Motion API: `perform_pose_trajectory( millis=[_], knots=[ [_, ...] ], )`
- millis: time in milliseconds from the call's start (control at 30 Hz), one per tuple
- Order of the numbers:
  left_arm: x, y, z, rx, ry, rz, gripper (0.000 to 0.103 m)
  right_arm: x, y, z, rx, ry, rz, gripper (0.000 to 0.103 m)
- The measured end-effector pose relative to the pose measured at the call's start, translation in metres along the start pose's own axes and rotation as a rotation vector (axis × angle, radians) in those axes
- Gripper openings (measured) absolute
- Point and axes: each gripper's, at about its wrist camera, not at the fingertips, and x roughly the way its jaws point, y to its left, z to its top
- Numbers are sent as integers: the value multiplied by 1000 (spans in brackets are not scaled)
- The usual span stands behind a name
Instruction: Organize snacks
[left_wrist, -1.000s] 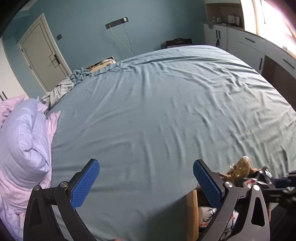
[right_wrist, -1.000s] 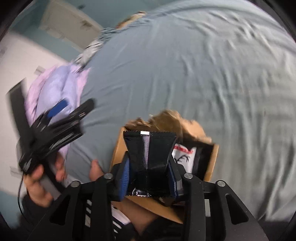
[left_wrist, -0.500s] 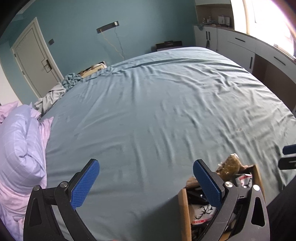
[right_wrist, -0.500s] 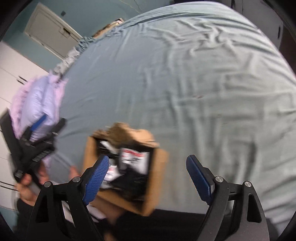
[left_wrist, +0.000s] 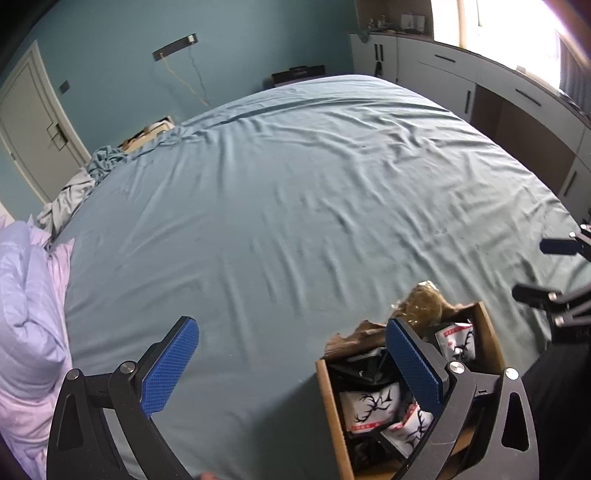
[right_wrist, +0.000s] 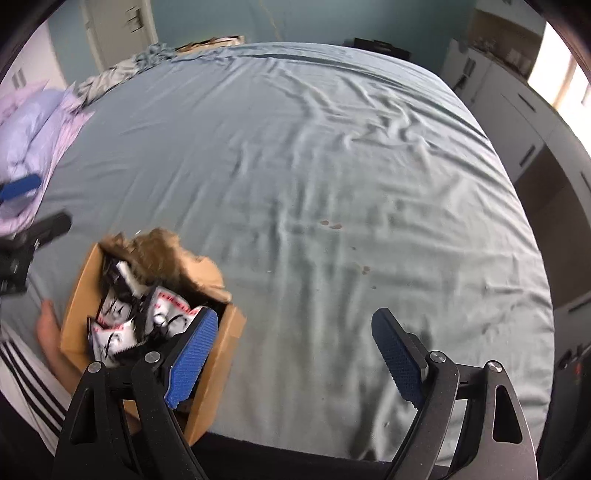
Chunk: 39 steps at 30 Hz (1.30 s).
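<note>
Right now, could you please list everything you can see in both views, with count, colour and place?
box: one, brown cardboard, open, near edge of the bed
packets: several, white with black and red print, inside the box; exact count unclear
black packets: at least one, inside the box
brown bag: one, clear wrap with brown contents, sticking up at the box's far end
bed: one, grey-blue sheet, wrinkled, a few small stains
duvet: one, lilac and pink, bunched at the bed's left side
door: one, pale, left wall
cabinets: white, under the window
left gripper: jaws open, blue pads
right gripper: jaws open, blue pads, empty
</note>
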Motion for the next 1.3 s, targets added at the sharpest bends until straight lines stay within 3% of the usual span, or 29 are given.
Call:
perform_pose_trajectory(
  millis=[200,1300],
  knots=[
    [1,-9,0,42,-5,37,103,12,-4,-1,-2,30,20,85],
    [0,-4,1,20,-3,28,103,4,-3,-3,-31,20,20,85]
  ],
)
